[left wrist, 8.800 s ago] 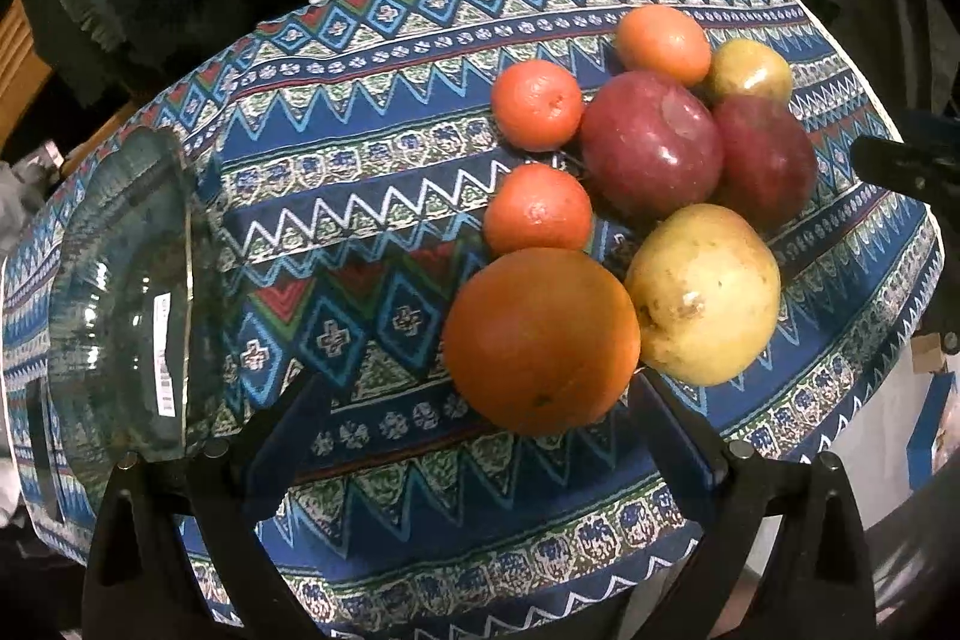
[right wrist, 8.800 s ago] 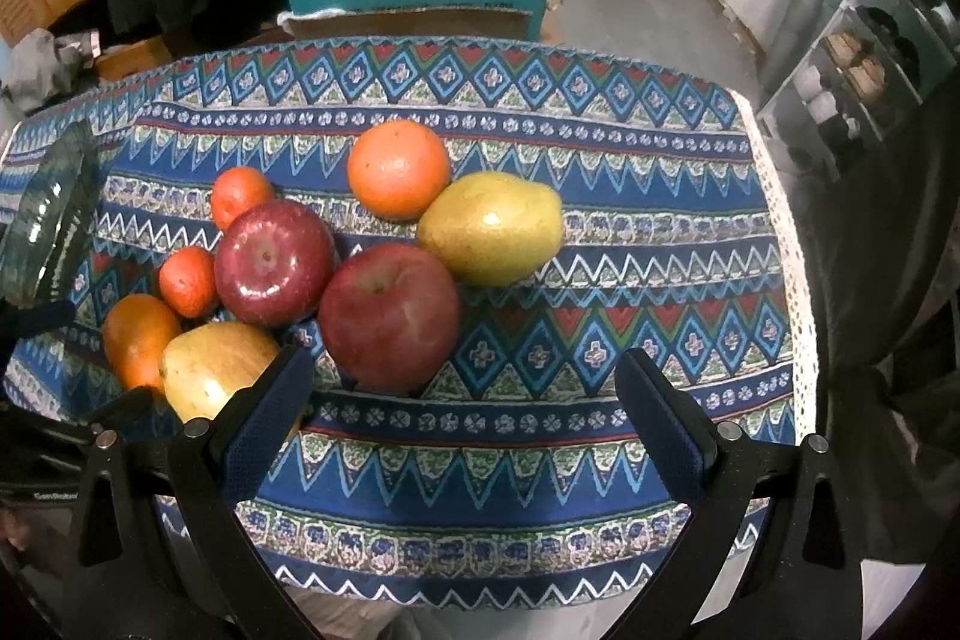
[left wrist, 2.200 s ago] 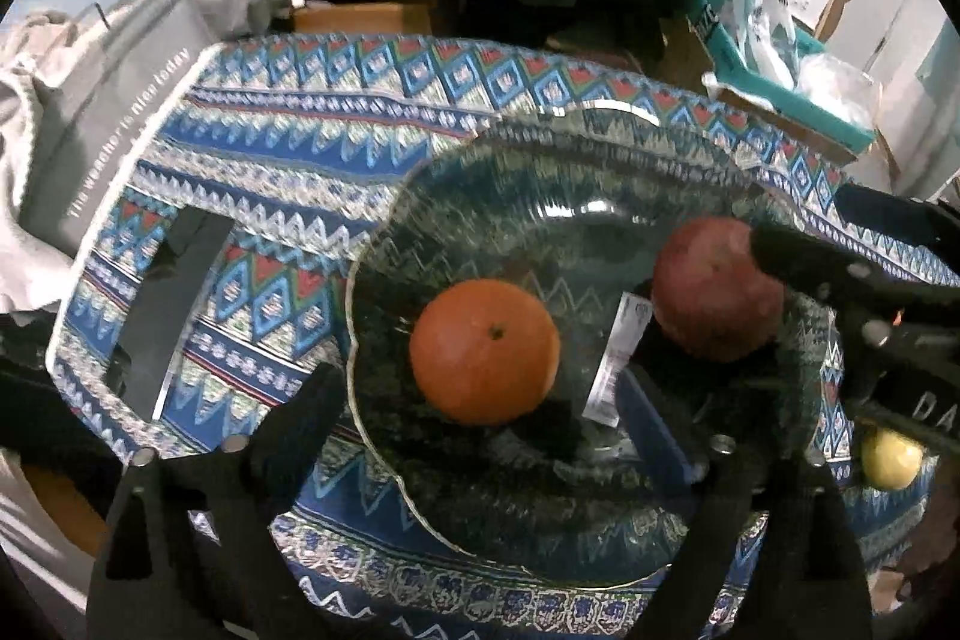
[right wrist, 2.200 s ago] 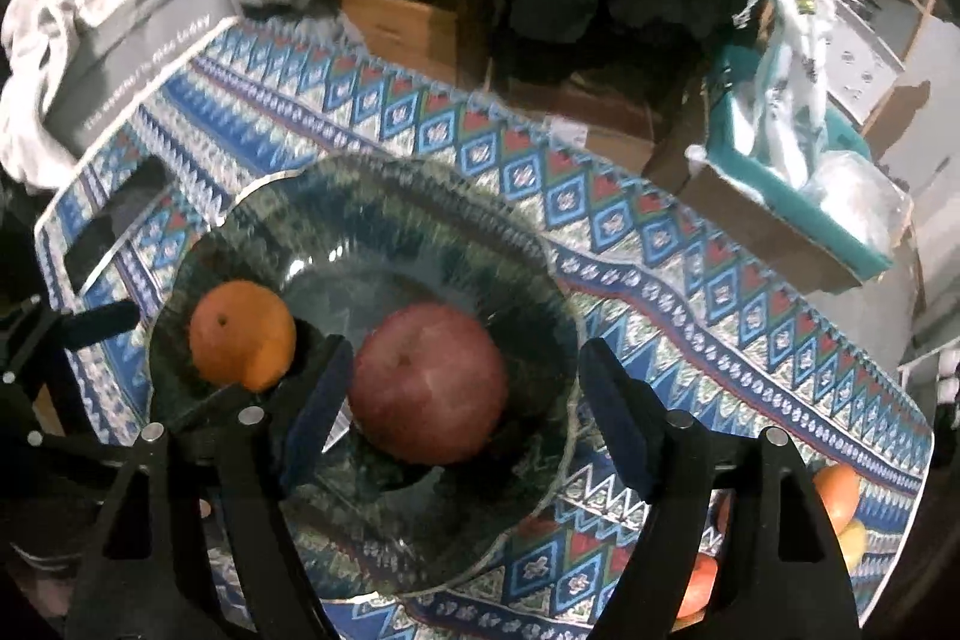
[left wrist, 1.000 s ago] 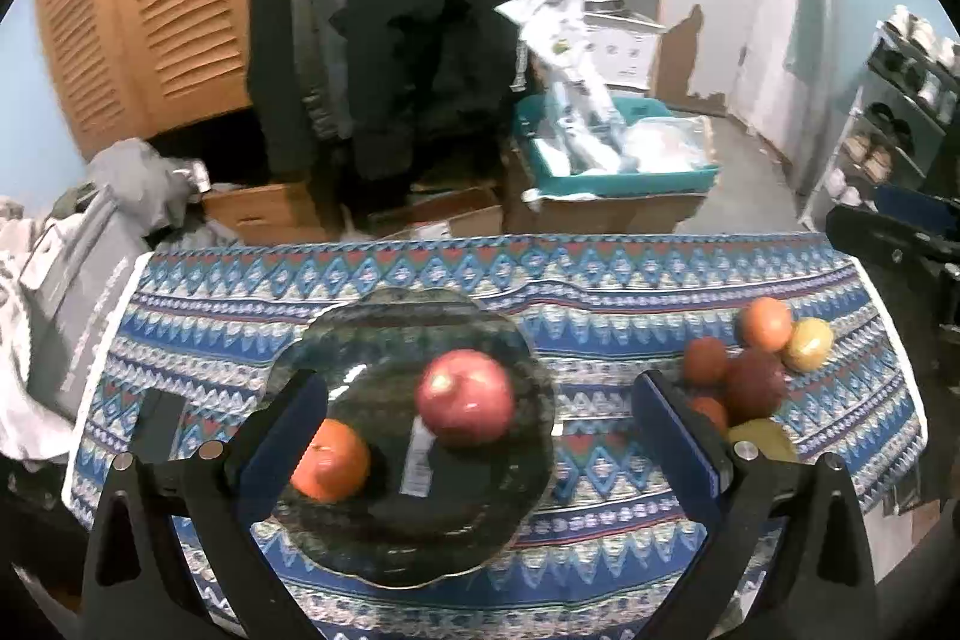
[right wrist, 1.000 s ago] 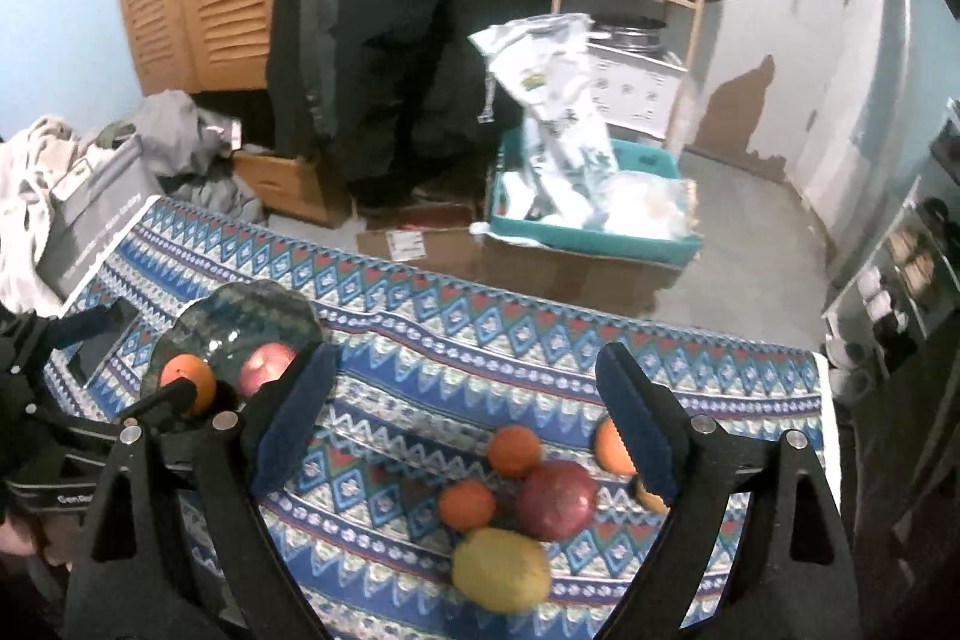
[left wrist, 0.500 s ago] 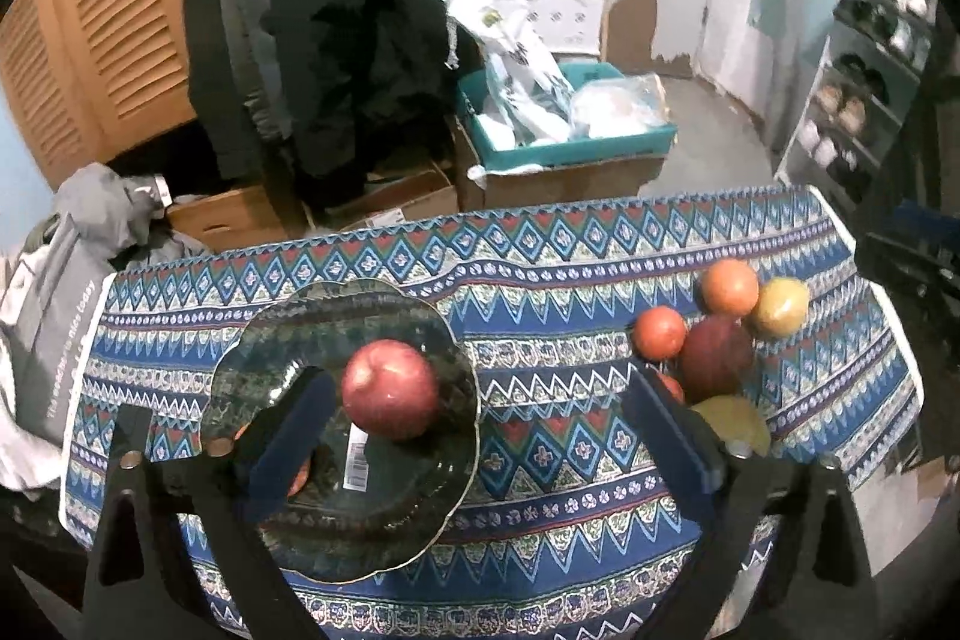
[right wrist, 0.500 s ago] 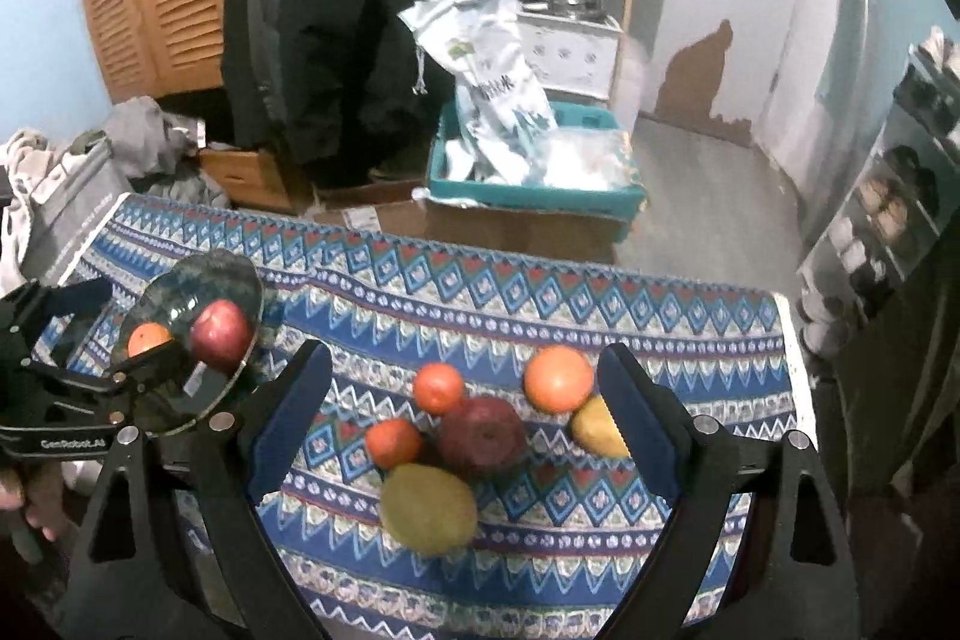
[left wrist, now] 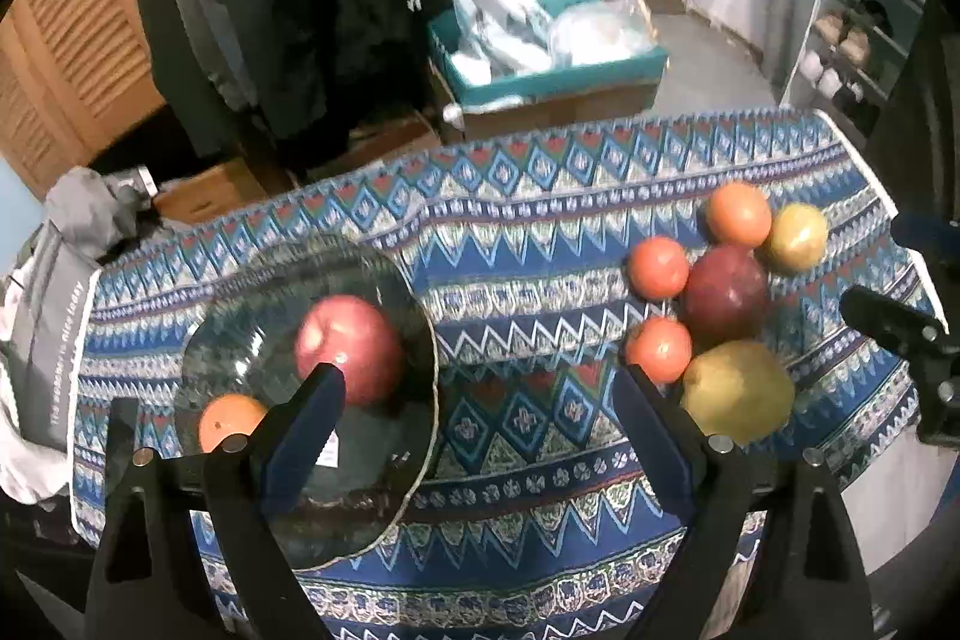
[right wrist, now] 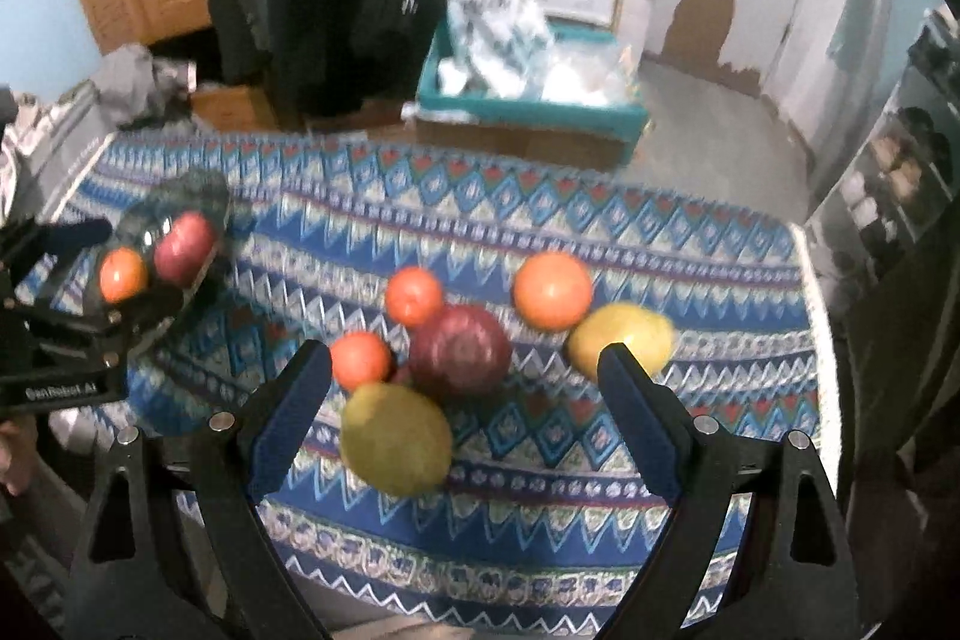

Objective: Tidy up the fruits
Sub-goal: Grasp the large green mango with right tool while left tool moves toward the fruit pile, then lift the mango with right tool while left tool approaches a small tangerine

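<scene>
A glass bowl [left wrist: 420, 328] on the left of the patterned tablecloth [left wrist: 528, 274] holds a red apple [left wrist: 351, 346] and an orange [left wrist: 228, 418]. On the right lies a loose pile: a dark red apple [right wrist: 462, 340], a yellow pear [right wrist: 396, 439], two small oranges [right wrist: 414, 295] [right wrist: 360, 358], a bigger orange [right wrist: 552, 289] and a second yellow fruit [right wrist: 624, 334]. My left gripper [left wrist: 477, 382] hangs above the cloth between bowl and pile; its jaws are closing with nothing between them. My right gripper [right wrist: 463, 358] hovers open above the pile, touching no fruit.
Behind the table stand a teal box [left wrist: 552, 70] with plastic bags, a cardboard box, dark coats and a wooden louvred door. A grey bag [left wrist: 54, 316] lies at the table's left end. Shelves [left wrist: 858, 40] stand at the right. The cloth's right edge [right wrist: 810, 316] is near the pile.
Both grippers came down and closer to the table, shifting right toward the loose pile. The fruits look larger and the bowl slid left in both views. The left jaws narrowed a little.
</scene>
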The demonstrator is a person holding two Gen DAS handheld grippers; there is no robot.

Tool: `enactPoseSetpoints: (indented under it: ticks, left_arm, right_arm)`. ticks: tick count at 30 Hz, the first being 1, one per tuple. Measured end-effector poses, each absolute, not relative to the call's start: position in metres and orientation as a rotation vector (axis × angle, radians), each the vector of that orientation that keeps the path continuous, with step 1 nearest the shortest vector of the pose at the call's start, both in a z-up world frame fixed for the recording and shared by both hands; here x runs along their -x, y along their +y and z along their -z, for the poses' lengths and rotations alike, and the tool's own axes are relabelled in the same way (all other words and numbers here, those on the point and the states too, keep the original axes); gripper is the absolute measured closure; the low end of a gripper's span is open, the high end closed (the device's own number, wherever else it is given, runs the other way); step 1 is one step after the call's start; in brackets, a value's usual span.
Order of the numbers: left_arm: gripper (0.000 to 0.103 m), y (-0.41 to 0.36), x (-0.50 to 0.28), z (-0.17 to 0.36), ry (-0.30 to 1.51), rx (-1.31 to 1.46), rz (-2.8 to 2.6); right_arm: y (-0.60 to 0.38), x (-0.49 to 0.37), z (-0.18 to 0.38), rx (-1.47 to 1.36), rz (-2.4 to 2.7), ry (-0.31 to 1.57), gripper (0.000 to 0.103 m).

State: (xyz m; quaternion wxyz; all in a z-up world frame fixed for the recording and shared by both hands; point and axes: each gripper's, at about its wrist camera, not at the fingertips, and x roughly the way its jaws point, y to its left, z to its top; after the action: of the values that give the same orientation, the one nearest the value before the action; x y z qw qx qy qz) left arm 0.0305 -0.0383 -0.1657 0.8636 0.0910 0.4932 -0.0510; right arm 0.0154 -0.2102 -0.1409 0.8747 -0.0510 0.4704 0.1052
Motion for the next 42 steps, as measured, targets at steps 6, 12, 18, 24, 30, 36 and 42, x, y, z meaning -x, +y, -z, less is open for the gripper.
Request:
enactPoseSetpoints:
  ticks: [6, 12, 18, 24, 30, 36, 42]
  left_arm:
    - [0.012, -0.042, -0.033, 0.192, 1.097, -0.216, 0.097]
    - [0.011, -0.043, -0.035, 0.205, 1.133, -0.228, 0.1]
    - [0.009, -0.045, -0.033, 0.218, 1.173, -0.25, 0.115]
    - [0.009, -0.048, -0.032, 0.226, 1.201, -0.272, 0.122]
    - [0.009, -0.046, -0.034, 0.229, 1.217, -0.255, 0.127]
    - [0.009, -0.045, -0.035, 0.229, 1.217, -0.24, 0.131]
    - [0.009, -0.045, -0.037, 0.227, 1.206, -0.203, 0.146]
  right_arm:
    - [-0.205, -0.026, 0.184, 0.107, -0.254, 1.109, 0.013]
    - [-0.191, -0.03, 0.219, 0.118, -0.31, 1.22, 0.013]
    - [-0.178, -0.031, 0.234, 0.157, -0.329, 1.259, 0.013]
    - [-0.17, -0.037, 0.252, 0.195, -0.34, 1.303, 0.013]
    - [-0.164, -0.043, 0.267, 0.195, -0.357, 1.336, 0.014]
    - [-0.162, -0.047, 0.277, 0.138, -0.399, 1.38, 0.027]
    - [-0.177, -0.034, 0.263, 0.13, -0.377, 1.34, 0.028]
